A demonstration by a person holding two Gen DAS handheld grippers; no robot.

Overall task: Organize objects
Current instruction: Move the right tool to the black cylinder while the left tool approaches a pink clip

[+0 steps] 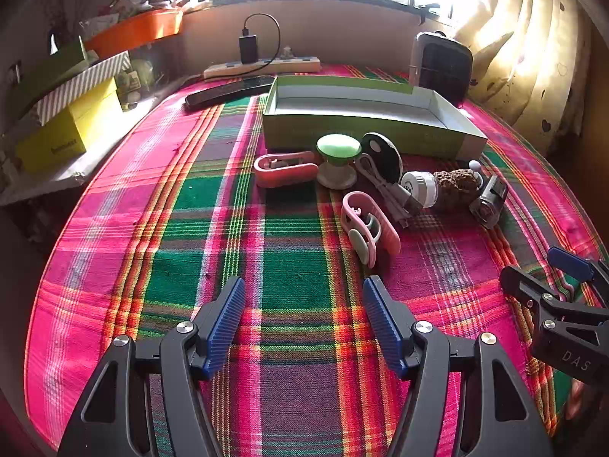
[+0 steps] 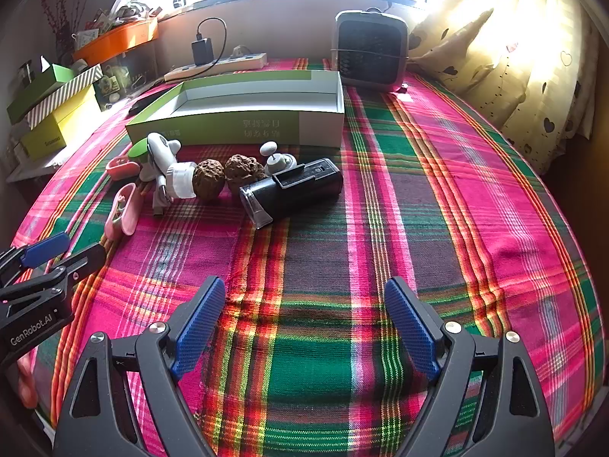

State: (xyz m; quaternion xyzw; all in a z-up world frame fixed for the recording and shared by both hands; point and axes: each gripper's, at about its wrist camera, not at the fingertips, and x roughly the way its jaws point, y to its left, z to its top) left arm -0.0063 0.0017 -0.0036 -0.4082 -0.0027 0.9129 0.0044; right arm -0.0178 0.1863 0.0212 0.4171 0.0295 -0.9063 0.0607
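An empty green-and-white box (image 1: 365, 129) (image 2: 243, 125) sits at the back of the plaid table. In front of it lies a row of small items: two pink clips (image 1: 285, 169) (image 1: 369, 226), a green-topped knob (image 1: 338, 160), a black disc with a grey cable (image 1: 384, 156), a white cylinder (image 1: 418, 186) (image 2: 182, 181), two brown walnuts (image 2: 207, 179) (image 2: 241, 171) and a black cylindrical device (image 2: 297, 186) (image 1: 489, 198). My left gripper (image 1: 304, 320) is open and empty, short of the pink clip. My right gripper (image 2: 304, 323) is open and empty, short of the black device.
A small grey fan (image 2: 371, 49) stands at the back right by the curtain (image 2: 514, 57). A power strip with a charger (image 1: 262, 64) and a dark remote (image 1: 228, 91) lie behind the box. Stacked boxes (image 1: 72, 114) and an orange tray (image 1: 133, 30) are at left.
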